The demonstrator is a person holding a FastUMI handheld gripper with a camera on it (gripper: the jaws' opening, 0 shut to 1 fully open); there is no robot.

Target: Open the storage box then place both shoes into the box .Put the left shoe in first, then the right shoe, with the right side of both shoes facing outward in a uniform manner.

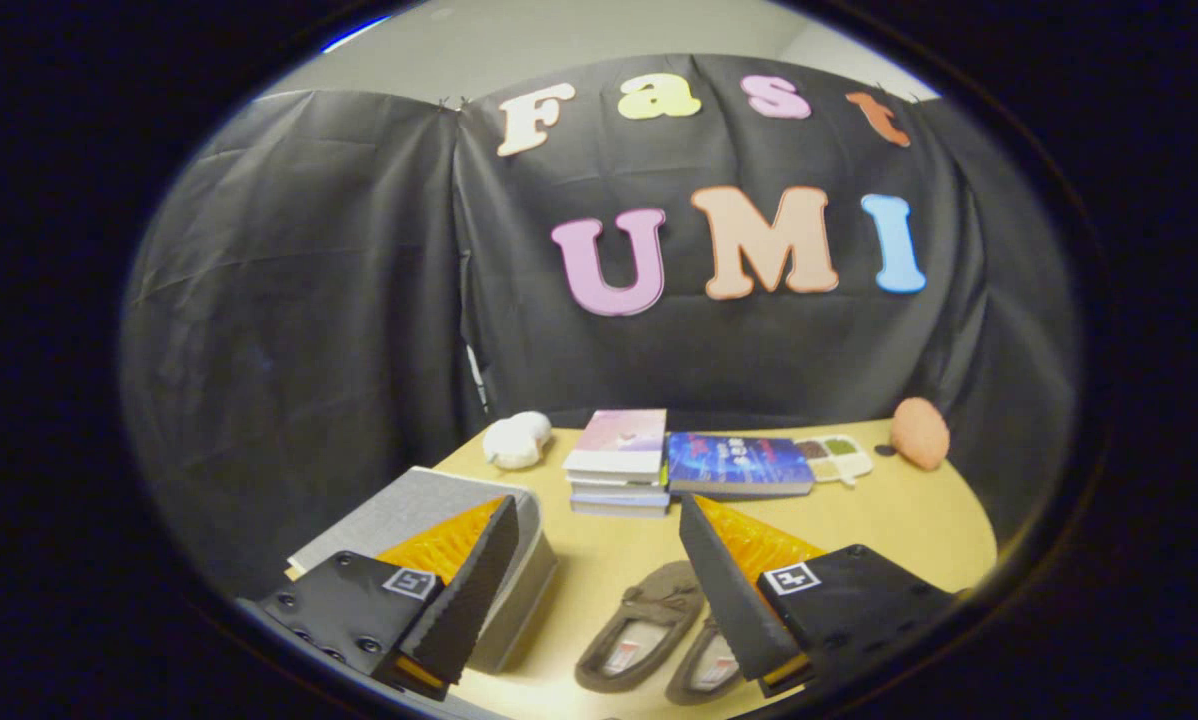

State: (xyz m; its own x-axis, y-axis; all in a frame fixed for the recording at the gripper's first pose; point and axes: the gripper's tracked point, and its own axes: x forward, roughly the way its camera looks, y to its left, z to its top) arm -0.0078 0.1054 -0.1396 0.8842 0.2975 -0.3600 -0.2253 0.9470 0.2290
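Claw (599, 580) spread wide above the table (899, 520) — two shoes (659, 630) between its fingers, closed storage box (429, 520) just left

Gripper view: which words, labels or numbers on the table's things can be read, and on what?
On the blue book: cover print too blurred to read.
On the pink book: no readable text.
On the slippers: insole tags too small.
On the open gripper, fingers apart: square markers, no words.

A recording booth: black cloth wall (359, 300) behind a small wooden table (889, 520) holding books (619, 460).
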